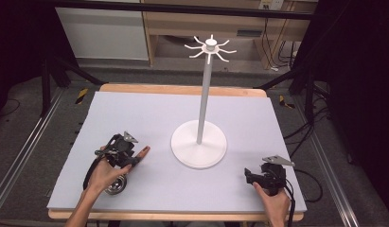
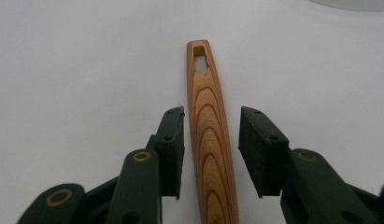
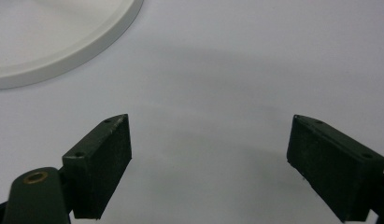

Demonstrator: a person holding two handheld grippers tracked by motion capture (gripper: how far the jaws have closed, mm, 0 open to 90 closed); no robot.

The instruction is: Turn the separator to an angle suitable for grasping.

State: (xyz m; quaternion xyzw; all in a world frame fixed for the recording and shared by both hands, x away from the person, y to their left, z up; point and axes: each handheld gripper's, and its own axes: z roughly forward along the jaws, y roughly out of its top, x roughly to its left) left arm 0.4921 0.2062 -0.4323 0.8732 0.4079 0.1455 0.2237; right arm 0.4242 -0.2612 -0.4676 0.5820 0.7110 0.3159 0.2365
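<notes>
My left gripper [image 2: 210,154] sits low in the left gripper view with its jaws apart, straddling a wooden handle [image 2: 210,140] that lies flat on the pale mat [image 2: 63,70] and runs up the middle of the frame to a slotted hole near its tip; neither pad touches it yet. In the high view this handle [image 1: 142,152] pokes out at lower left, just left of the white stand [image 1: 199,142]. I judge it light, stiff and smooth, likely to slip if pinched at the taper, so I would close on the wider grained stretch between my pads. My right gripper [image 3: 210,158] rests at the lower right of the mat, jaws wide apart on nothing, the stand's base [image 3: 63,42] at upper left.
</notes>
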